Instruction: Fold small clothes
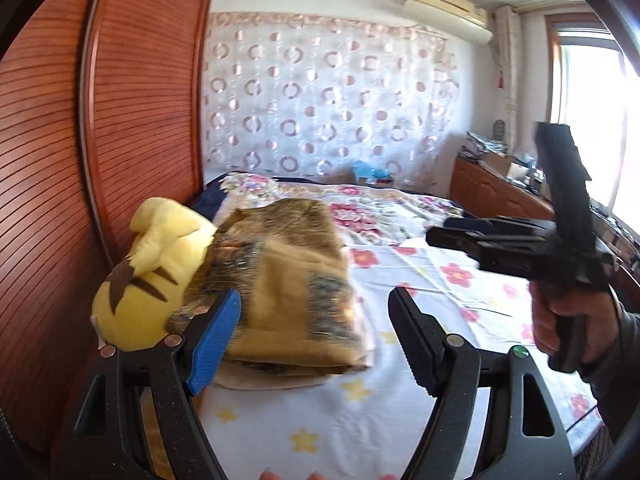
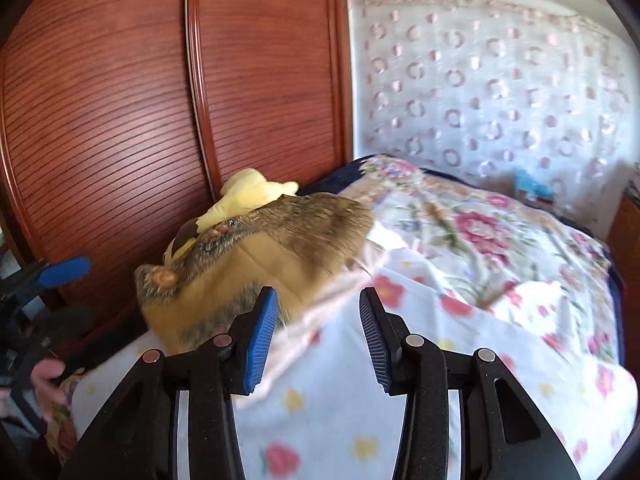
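Note:
A folded tan and brown garment (image 1: 288, 280) with a fur-like print lies on a pale pink cloth (image 1: 272, 382) at the left side of the bed. My left gripper (image 1: 316, 340) is open and wide, just in front of the garment, with nothing between its fingers. My right gripper (image 2: 318, 340) is also open above the flowered sheet, and the garment (image 2: 280, 248) lies just beyond its left finger. In the left wrist view a hand (image 1: 560, 320) holds the right gripper at the right, off the garment. The left gripper's blue pad (image 2: 64, 270) shows at the far left of the right wrist view.
A yellow plush toy (image 1: 152, 280) leans against the garment's left side, next to the slatted wooden wardrobe (image 1: 140, 100). The flowered bed sheet (image 1: 400, 272) spreads to the right. A wooden cabinet (image 1: 492, 196) with clutter stands beyond the bed under the window.

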A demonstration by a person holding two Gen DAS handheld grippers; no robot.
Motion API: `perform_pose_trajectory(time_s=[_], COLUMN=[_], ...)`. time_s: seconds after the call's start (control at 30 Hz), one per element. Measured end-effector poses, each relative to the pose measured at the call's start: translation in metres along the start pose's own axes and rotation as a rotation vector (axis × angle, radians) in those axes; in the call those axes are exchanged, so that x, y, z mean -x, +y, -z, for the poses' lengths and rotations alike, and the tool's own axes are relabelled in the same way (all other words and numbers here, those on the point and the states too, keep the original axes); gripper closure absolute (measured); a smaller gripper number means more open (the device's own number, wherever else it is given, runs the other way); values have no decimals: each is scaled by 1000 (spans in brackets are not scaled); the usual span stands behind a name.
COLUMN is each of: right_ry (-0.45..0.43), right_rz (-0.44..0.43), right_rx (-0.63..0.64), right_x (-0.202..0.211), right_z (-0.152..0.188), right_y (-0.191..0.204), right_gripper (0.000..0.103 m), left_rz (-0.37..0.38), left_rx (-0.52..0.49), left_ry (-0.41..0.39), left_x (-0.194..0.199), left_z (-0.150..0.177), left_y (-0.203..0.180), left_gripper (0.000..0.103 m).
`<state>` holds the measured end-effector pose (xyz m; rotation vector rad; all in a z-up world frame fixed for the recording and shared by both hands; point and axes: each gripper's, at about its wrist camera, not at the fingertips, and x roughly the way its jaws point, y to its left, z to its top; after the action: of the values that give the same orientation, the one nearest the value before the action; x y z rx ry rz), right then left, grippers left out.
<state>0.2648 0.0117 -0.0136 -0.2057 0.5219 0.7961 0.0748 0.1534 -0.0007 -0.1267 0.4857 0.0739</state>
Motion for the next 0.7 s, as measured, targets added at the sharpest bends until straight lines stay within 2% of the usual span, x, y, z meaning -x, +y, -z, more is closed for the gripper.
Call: perform_pose_trajectory(time_s=[0.17, 0.33, 0.57, 0.7], right_ry=[-33, -93, -169, -212], right_rz=[90, 159, 258, 342], right_rx=[-11, -72, -152, -186], right_x=[72, 152, 228, 260], right_z=[40, 77, 99, 107], right_y=[6, 18, 36, 50], right_gripper=[58, 44, 27, 25], left_rz=[51, 93, 107, 100], left_rx=[-31, -52, -82, -112], left_ry=[-10, -19, -39, -64], left_x=[9, 19, 41, 52], left_z=[-1, 0, -1, -10], left_y=[-32, -63, -99, -119], left_gripper=[26, 26, 26, 26])
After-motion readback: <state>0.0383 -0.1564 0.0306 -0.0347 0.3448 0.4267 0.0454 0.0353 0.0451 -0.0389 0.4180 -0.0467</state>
